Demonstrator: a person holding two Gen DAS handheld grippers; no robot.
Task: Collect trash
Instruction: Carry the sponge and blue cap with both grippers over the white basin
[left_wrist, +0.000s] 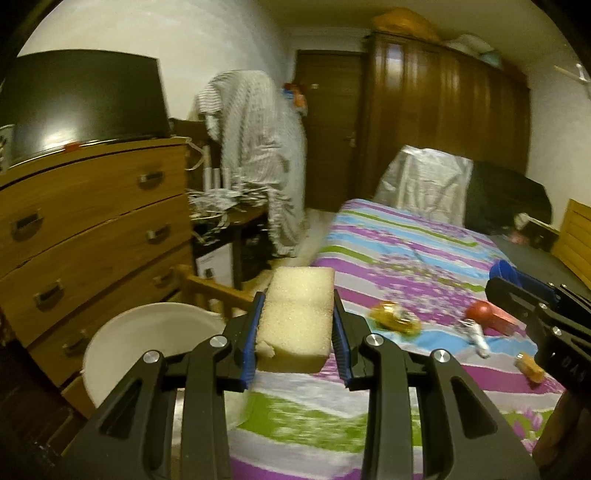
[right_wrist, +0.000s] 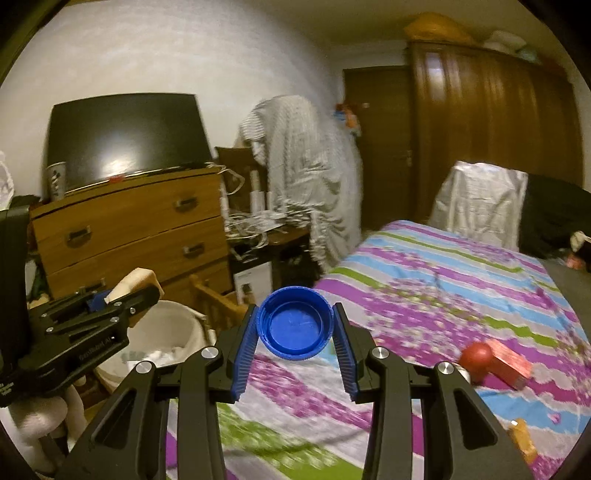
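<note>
The left gripper (left_wrist: 299, 325) is clamped on a pale foam block (left_wrist: 298, 317), and the right gripper (right_wrist: 295, 326) pinches a blue cap (right_wrist: 295, 321) by its rim, hollow side toward the camera. Both hang over the bed's (right_wrist: 424, 280) near left edge. The white bin (left_wrist: 147, 332) stands on the floor beside that edge, lower left of both; the left gripper is probably nearer, though blur makes this uncertain.

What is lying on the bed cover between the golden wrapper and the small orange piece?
In the left wrist view, a small silvery-white item lies between the golden wrapper and the orange piece; the red object sits just behind it.
</note>
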